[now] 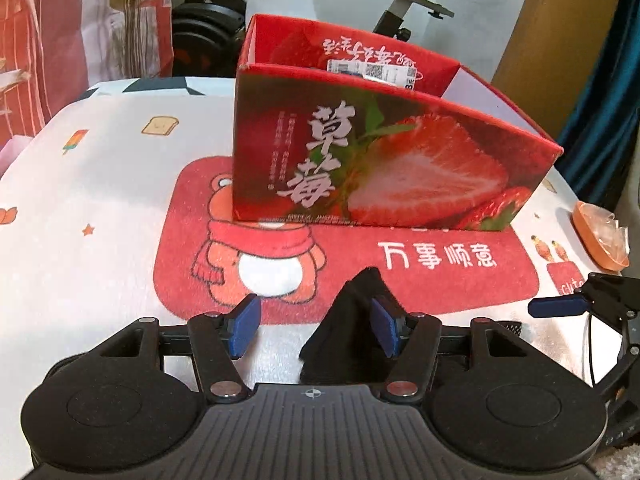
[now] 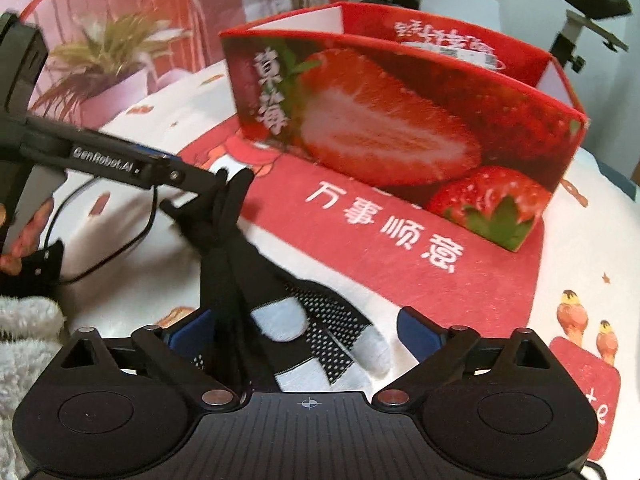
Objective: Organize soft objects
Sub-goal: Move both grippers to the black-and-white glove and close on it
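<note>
The left gripper (image 1: 316, 328) is hovering low over the red bear mat (image 1: 440, 280), its jaws standing wide apart. A peak of black sock fabric (image 1: 352, 320) is draping against the inner face of its right blue pad (image 1: 382, 328); nothing is clamped.

In the right wrist view, the right gripper (image 2: 308, 336) is also gaping wide. Black-and-white socks (image 2: 304, 332) are lying on the tablecloth (image 2: 120, 248) between its fingers, with one black length stretching toward ten o'clock, up to the other gripper's tip; whether that tip is pinching it cannot be told.

The open strawberry box (image 1: 380, 164) is standing at twelve o'clock on the mat's far edge, well apart from the socks.
</note>
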`<move>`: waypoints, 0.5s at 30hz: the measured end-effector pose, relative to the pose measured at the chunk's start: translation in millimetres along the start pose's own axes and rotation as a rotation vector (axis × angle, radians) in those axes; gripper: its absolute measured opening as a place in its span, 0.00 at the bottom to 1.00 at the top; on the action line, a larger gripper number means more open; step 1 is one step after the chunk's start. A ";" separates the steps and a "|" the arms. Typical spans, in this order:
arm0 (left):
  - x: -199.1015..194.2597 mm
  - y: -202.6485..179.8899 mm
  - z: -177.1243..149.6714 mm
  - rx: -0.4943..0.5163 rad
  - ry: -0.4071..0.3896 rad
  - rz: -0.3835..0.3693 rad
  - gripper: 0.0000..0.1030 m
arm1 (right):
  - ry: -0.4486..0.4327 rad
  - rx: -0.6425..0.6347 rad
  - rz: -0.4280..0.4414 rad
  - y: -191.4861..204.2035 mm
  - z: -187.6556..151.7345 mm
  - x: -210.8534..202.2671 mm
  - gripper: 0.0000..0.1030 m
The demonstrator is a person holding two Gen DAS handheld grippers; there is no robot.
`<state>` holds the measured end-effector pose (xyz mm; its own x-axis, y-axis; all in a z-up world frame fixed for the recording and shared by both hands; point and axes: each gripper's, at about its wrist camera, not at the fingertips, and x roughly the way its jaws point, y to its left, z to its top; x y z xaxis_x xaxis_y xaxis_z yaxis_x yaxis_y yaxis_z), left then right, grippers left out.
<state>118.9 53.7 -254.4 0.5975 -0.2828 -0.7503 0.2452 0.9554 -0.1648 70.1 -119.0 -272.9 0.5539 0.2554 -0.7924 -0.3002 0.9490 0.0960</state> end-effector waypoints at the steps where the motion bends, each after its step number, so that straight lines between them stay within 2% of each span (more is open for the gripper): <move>1: 0.4 -0.1 -1.1 0.001 0.001 0.000 0.61 | 0.006 -0.013 0.000 2.6 -0.2 0.5 0.95; 5: 3.9 -1.4 -3.5 0.000 0.008 -0.002 0.61 | 0.046 -0.064 -0.004 11.1 -2.3 7.3 0.95; 7: 6.5 -1.1 -5.2 -0.003 0.015 -0.002 0.61 | 0.061 -0.086 -0.004 15.1 -4.5 9.4 0.90; 9: 9.5 -0.8 -7.5 -0.006 0.022 -0.001 0.61 | 0.067 -0.118 -0.008 17.8 -6.3 10.4 0.75; 11: 11.1 -0.4 -8.5 -0.008 0.027 -0.001 0.61 | 0.072 -0.137 -0.010 17.5 -6.8 10.5 0.69; 15: 12.4 0.1 -8.9 -0.010 0.024 0.004 0.61 | 0.057 -0.087 0.001 3.8 -4.5 9.1 0.49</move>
<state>119.6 51.1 -269.4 0.5795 -0.2773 -0.7663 0.2354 0.9572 -0.1684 70.5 -113.9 -282.4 0.5097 0.2428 -0.8254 -0.3681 0.9286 0.0459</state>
